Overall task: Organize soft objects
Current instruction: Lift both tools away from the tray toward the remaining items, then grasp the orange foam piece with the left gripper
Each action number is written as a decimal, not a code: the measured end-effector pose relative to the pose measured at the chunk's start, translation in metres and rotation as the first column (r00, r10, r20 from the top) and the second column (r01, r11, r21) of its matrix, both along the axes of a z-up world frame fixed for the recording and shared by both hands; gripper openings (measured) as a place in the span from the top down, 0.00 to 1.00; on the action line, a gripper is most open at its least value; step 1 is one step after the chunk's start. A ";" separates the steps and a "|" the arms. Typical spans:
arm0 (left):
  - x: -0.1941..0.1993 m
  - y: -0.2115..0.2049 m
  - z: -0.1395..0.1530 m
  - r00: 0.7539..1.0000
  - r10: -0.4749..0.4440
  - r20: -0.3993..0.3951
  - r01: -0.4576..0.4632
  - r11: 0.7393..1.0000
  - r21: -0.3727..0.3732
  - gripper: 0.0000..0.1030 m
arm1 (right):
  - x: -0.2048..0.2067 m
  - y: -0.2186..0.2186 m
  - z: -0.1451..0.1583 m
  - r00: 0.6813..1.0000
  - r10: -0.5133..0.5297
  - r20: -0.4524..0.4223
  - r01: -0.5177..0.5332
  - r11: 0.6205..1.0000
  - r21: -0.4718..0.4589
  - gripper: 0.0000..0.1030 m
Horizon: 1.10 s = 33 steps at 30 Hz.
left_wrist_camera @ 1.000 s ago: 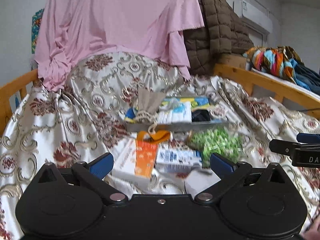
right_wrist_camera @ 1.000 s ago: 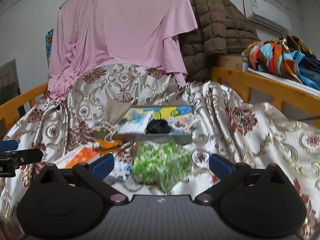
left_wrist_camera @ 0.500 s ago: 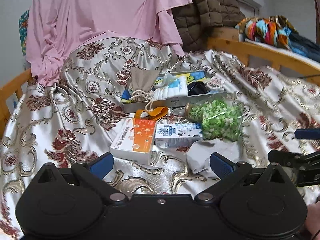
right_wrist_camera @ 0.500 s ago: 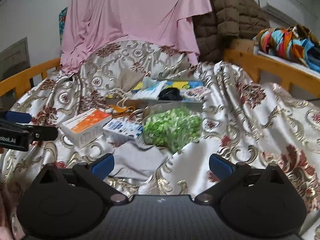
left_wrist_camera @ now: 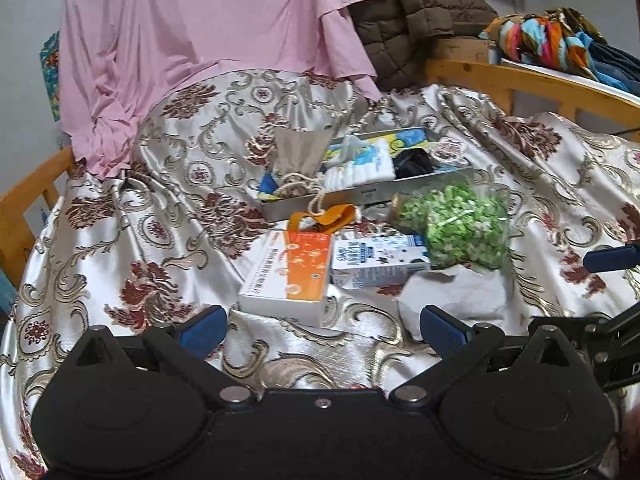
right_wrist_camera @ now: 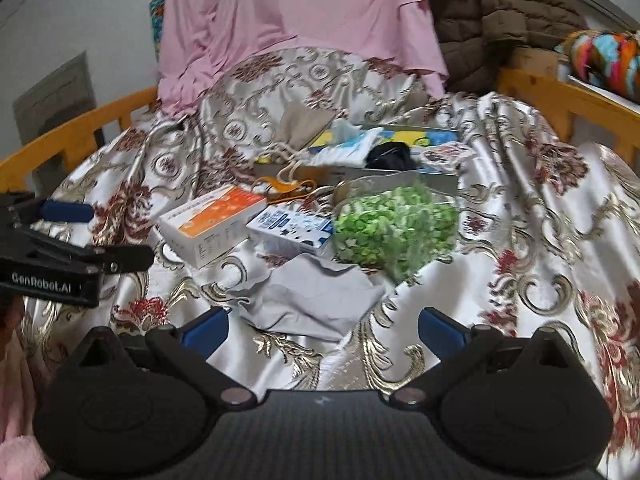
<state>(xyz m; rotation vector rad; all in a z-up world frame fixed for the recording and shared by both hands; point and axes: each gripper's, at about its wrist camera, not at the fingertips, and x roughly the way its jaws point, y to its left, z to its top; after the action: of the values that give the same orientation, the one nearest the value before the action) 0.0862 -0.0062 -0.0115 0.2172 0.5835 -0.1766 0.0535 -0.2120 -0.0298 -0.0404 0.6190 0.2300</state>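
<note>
both claws, left gripper and right gripper, are hanging wide open and gripping nothing. the grey cloth is lying just ahead of the right one, beside the green bag. closing there is likely risking bunching the slippery bedspread too (same folds). only the left view is showing the cloth half hidden.

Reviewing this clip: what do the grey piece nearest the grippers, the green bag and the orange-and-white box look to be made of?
Grey piece: likely thin woven cloth, matte; it lies limp with soft creases.
Green bag: clear glossy plastic film, judging by the glare, packed with small green bits; what they are is unclear.
Orange-and-white box: printed cardboard, probably smooth-coated; crisp edges and flat panels.
</note>
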 end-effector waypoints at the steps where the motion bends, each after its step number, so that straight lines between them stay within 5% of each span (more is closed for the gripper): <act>1: 0.002 0.001 0.000 1.000 0.008 0.004 -0.008 1.000 0.000 0.01 | 0.003 0.002 0.000 1.000 0.011 -0.003 -0.011 1.000 -0.007 0.00; 12: 0.024 0.004 -0.002 0.998 0.048 0.036 -0.049 0.998 0.050 0.01 | 0.044 0.024 -0.006 0.997 0.080 -0.013 -0.080 0.996 -0.037 0.00; 21: 0.066 -0.006 -0.001 0.995 -0.098 0.027 0.095 0.991 0.096 0.01 | 0.081 0.029 -0.019 0.990 0.134 -0.035 -0.134 0.991 -0.014 0.00; 28: 0.129 -0.012 -0.005 0.978 -0.199 -0.058 0.205 0.972 0.117 0.01 | 0.097 0.021 -0.034 0.980 0.189 -0.062 -0.185 0.981 0.060 0.00; 33: 0.186 -0.001 -0.008 0.971 -0.177 -0.160 0.186 0.982 0.042 0.01 | 0.107 0.019 -0.040 0.976 0.209 -0.068 -0.202 0.975 0.090 0.00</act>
<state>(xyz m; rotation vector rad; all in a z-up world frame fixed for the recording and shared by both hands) 0.2721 -0.0074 -0.0198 0.3144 0.7245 -0.3571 0.1609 -0.1928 -0.0701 -0.0155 0.6817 0.4597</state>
